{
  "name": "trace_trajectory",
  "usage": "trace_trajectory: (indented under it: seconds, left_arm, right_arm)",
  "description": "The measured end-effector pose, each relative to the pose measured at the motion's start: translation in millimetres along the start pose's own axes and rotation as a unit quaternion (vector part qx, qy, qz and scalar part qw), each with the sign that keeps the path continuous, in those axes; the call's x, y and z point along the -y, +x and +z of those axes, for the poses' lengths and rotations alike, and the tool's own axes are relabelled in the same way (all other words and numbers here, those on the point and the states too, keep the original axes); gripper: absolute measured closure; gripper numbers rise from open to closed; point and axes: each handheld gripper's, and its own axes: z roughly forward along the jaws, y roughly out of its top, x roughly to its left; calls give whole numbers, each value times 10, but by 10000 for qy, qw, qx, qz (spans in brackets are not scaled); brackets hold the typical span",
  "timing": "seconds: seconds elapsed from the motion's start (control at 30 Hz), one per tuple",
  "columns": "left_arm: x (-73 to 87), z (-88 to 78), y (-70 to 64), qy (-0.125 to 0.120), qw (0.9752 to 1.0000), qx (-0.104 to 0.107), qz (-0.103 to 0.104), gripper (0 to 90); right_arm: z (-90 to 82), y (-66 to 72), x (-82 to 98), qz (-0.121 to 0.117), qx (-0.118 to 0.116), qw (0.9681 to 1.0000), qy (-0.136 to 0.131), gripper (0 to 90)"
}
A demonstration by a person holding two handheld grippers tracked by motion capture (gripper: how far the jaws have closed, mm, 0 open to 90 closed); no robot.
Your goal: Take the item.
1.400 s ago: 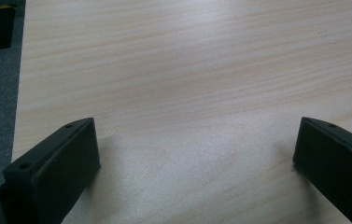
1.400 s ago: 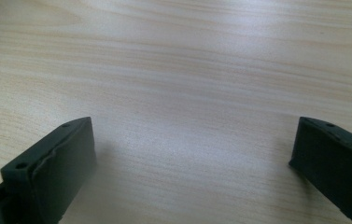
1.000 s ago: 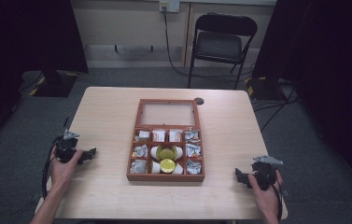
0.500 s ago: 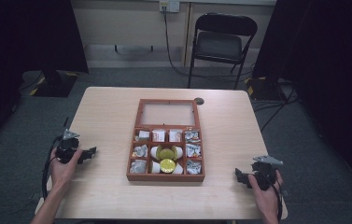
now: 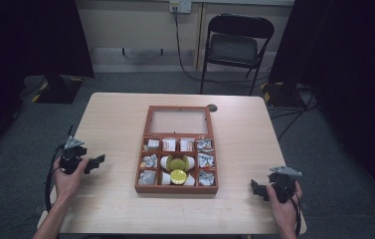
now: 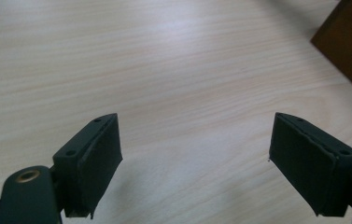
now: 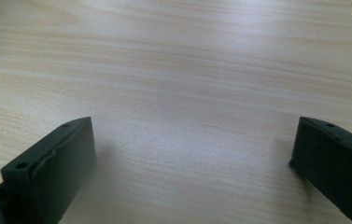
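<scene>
A brown wooden box (image 5: pixel 177 189) lies in the middle of the table with its glass-paned lid (image 5: pixel 178 121) folded open at the back. Its compartments hold small wrapped packets (image 5: pixel 205 145) and white pods with yellow lids (image 5: pixel 177 162). My left gripper (image 5: pixel 95 162) (image 6: pixel 197 121) rests at the table's left edge, pointing toward the box. Its jaws have just been closing partway, stand open, and have nothing between them. My right gripper (image 5: pixel 255 188) (image 7: pixel 194 123) sits at the front right corner, open over bare wood. A corner of the box (image 6: pixel 346 42) shows in the left gripper view.
The light wooden table (image 5: pixel 120 124) has bare surface on both sides of the box. A small dark round spot (image 5: pixel 212 107) lies behind the lid. A folding chair (image 5: pixel 234 45) stands beyond the table's far edge.
</scene>
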Motion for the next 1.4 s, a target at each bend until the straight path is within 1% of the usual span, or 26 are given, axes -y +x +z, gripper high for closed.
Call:
trace_trajectory:
  seconds: [0.1,0.2,0.27,0.3,0.4,0.47,0.6,0.73,0.87,1.1,1.2,1.27,1.3,1.4]
  left_arm:
    - [-31,-28,-39,-103,9999,-5,84,167]
    - [-57,-50,-57,-134,9998,89,78,169]
    - [-73,-70,-75,-209,9997,95,79,183]
    - [-80,-79,-84,-239,9996,135,60,183]
    - [-120,-115,-93,-189,9995,224,69,193]
    - [-138,-148,-107,-276,9992,302,18,194]
    - [-187,-194,-176,-344,9986,395,106,196]
    - [-230,-222,-259,-385,9977,497,246,199]
    - [-250,-238,-327,-424,9970,581,282,209]
    - [-295,-272,-391,-439,9961,684,351,214]
    - [-316,-286,-436,-462,9952,773,375,214]
    - [-338,-298,-474,-476,9938,954,329,217]
    - [-345,-303,-490,-507,9934,977,333,223]
    - [-371,-315,-560,-527,9922,1042,439,228]
  right_arm:
    - [0,0,0,-1,1,10000,-1,0]
    - [0,0,0,-1,1,10000,0,0]
    - [1,0,0,0,2,10000,0,0]
    - [1,0,0,0,2,10000,0,0]
    - [3,-3,-2,-16,-15,10000,-3,0]
    - [2,-3,-2,-12,-14,10000,0,0]
    - [4,-5,-4,-31,-27,10000,-4,0]
    - [4,-5,-4,-31,-28,10000,-3,0]
    - [4,-5,-4,-30,-30,10000,-2,0]
    - [4,-5,-3,-31,-26,10000,-5,0]
    - [5,-4,-3,-29,-27,10000,-5,0]
    - [5,-4,-3,-31,-27,10000,-5,0]
    - [4,-4,-3,-30,-25,10000,-6,0]
    - [4,-4,-3,-25,-25,10000,-1,0]
